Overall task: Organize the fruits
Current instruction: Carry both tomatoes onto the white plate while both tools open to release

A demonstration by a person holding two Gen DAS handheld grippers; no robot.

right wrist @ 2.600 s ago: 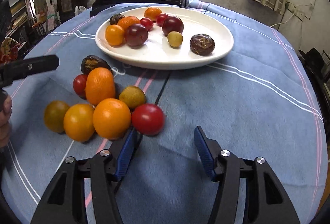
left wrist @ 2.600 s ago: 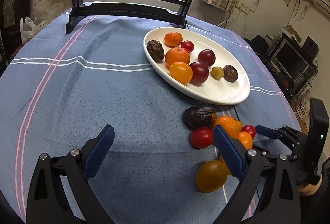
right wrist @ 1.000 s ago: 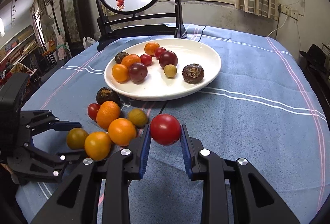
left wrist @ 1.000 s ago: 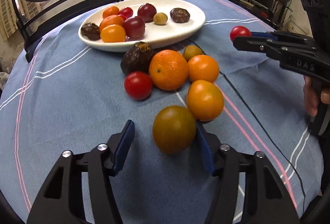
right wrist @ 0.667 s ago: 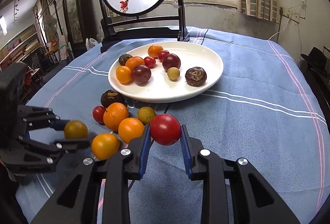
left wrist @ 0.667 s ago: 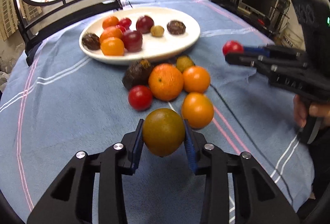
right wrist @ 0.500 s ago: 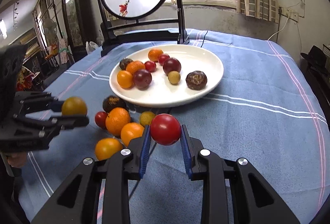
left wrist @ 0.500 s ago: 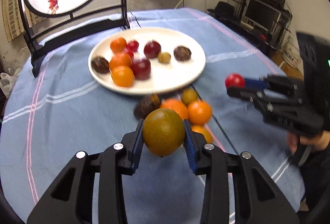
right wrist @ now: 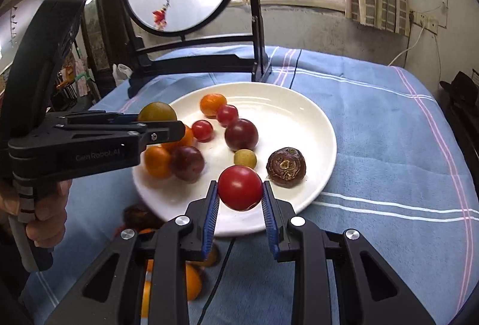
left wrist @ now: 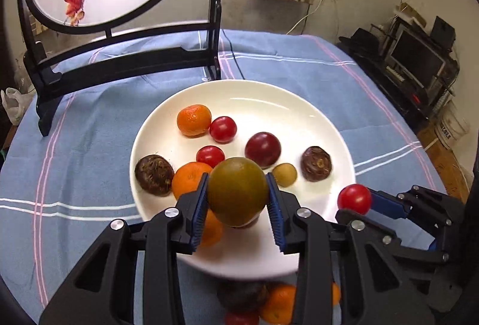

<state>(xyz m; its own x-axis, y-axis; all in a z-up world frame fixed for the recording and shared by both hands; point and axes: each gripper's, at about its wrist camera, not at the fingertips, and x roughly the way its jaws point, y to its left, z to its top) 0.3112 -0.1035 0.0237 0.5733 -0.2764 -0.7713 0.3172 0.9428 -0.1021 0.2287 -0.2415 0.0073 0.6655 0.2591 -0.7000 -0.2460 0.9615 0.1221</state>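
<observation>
Above the near rim of the white oval plate, left gripper clamps a round olive-brown fruit, right gripper pinches a red cherry tomato; beyond, oranges and plums lie on the plate.

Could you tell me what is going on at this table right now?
A person is sorting fruit onto the white plate. The left hand-held gripper holds a greenish-brown fruit above the plate, and the right hand-held gripper holds a red tomato over its near edge. Several fruits already lie on the plate; a few are on the blue tablecloth in front.
</observation>
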